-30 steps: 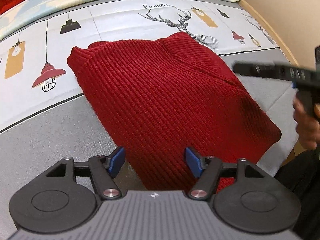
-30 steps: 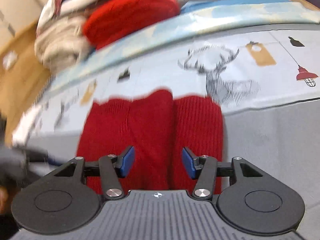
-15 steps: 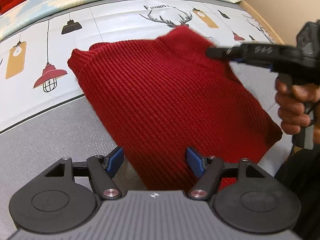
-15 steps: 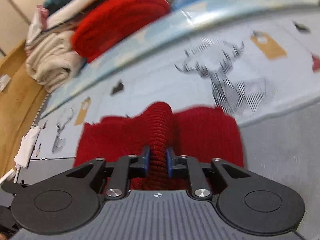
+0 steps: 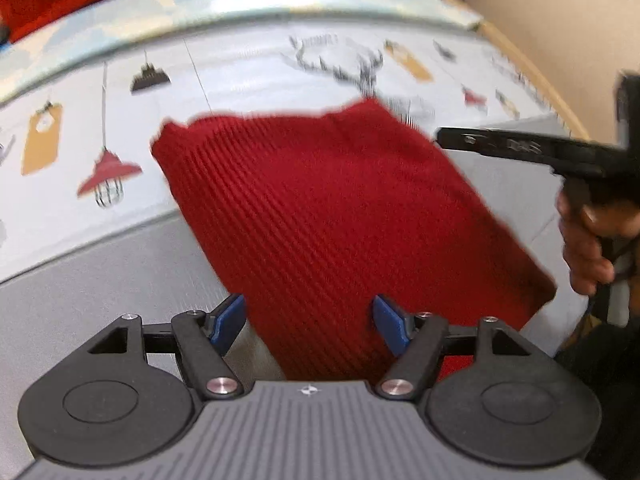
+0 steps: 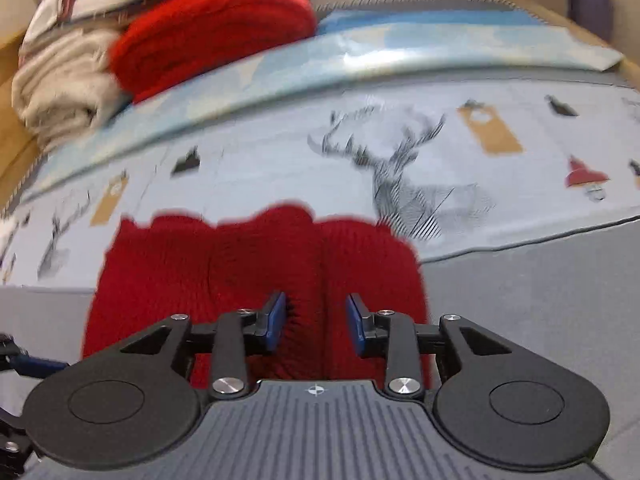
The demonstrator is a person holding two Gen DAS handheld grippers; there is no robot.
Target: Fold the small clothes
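left wrist view: a folded red ribbed knit garment lies flat on a grey mat, its far edge reaching onto a white printed cloth with lamp and deer motifs. the left hand-held gripper hovers at the garment's near corner, its blue pads spread wide apart with nothing between them. at the right edge the right hand-held gripper appears side-on, held in the person's right hand, its tip just beside the garment's far right edge; this view does not show how its jaws stand.

right wrist view: the right hand-held gripper sits low over the red garment, its blue pads parted, with a raised ridge of knit lying in the gap; whether either pad touches the ridge cannot be told. beyond the garment the deer print is visible on the white cloth. at the far left a pile of clothes, cream and bright red among them, rests on a pale blue cloth. both views are motion-blurred.
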